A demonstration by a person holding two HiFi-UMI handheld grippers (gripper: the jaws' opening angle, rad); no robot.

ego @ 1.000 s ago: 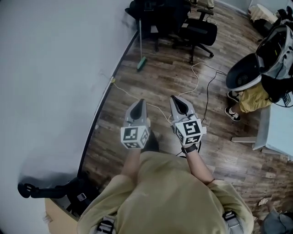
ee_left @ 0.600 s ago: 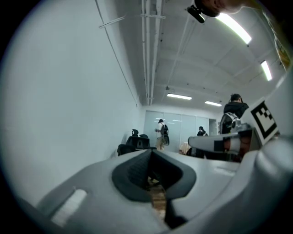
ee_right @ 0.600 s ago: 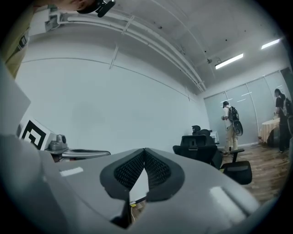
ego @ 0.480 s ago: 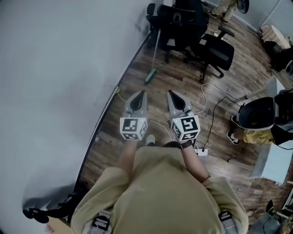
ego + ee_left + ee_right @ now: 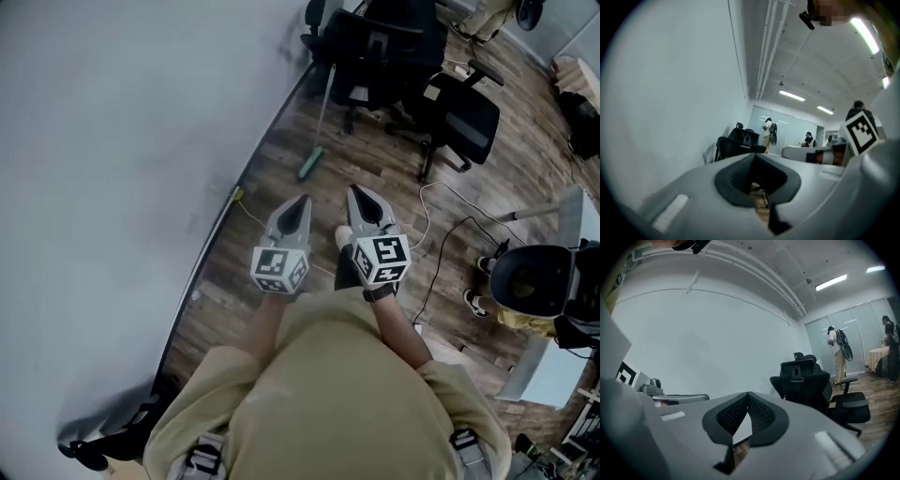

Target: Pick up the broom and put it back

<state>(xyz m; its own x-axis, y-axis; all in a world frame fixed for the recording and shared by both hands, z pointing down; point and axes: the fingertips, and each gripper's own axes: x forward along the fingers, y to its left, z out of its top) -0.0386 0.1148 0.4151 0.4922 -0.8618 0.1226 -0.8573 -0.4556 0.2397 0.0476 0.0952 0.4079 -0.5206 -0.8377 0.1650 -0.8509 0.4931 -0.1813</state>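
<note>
A broom (image 5: 322, 108) with a pale handle and a green head (image 5: 310, 164) leans against the white wall ahead of me on the wooden floor. Both grippers are held out side by side at chest height, well short of it. My left gripper (image 5: 301, 201) comes to a closed point with nothing between its pads. The right gripper (image 5: 360, 191) is also shut and empty. In the left gripper view the left gripper (image 5: 753, 156) has its pads meeting, and in the right gripper view the right gripper (image 5: 748, 393) does too. The broom is not seen in either gripper view.
Two black office chairs (image 5: 370, 47) (image 5: 461, 114) stand just right of the broom. A white cable (image 5: 439, 195) trails across the floor. Someone sits at the right (image 5: 530, 286) by a pale desk (image 5: 560, 361). The wall (image 5: 122, 187) runs along my left.
I have walked forward along the wall: the broom and chairs are closer and lower in the head view. Both grippers travelled with me and stayed shut.
</note>
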